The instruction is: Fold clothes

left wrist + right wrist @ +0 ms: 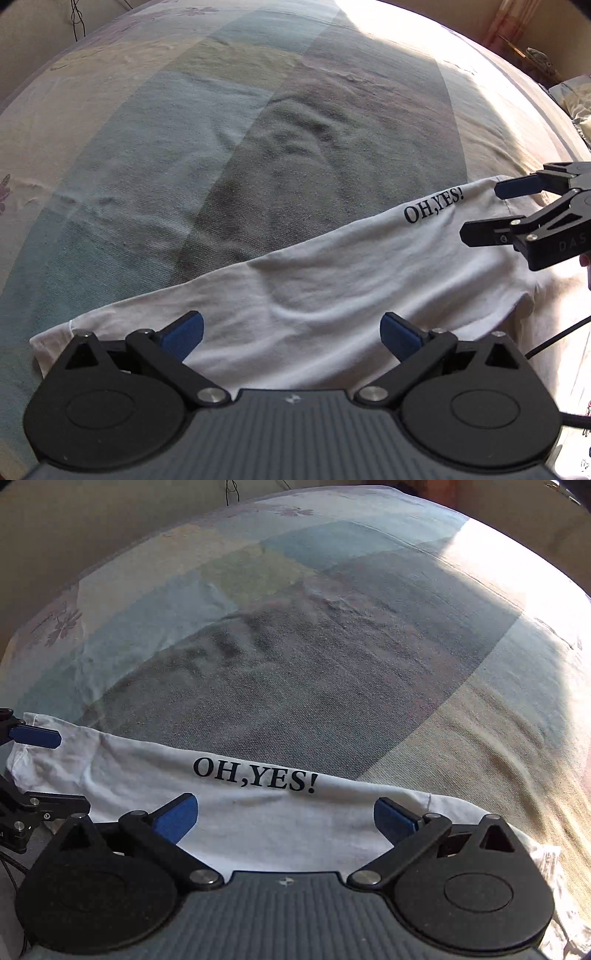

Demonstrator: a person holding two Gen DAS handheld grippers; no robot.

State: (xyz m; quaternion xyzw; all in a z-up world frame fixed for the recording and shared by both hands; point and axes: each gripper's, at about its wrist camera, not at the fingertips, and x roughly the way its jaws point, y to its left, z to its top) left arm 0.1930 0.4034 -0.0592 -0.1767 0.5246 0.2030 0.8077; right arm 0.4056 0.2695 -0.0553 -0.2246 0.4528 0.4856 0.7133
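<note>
Both hand-held grippers, left (291, 334) and right (286, 818), hover wide open and empty over the white shirt (332, 273), a long band on the bed (258, 147) low in frame; whether another fold is due is unclear.

Light: I see hard sun glare whitening the bedspread (369, 44) at its far right corner.
Shadow: dim centre.
Distortion: fisheye curves edges; dark corners.
Focus: mild softness.

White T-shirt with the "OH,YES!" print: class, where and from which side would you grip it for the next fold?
Probably the white T-shirt at its far folded edge, one end per gripper, approaching from above: it lies flat as a long band, and both grippers, left and right, hover open.
</note>
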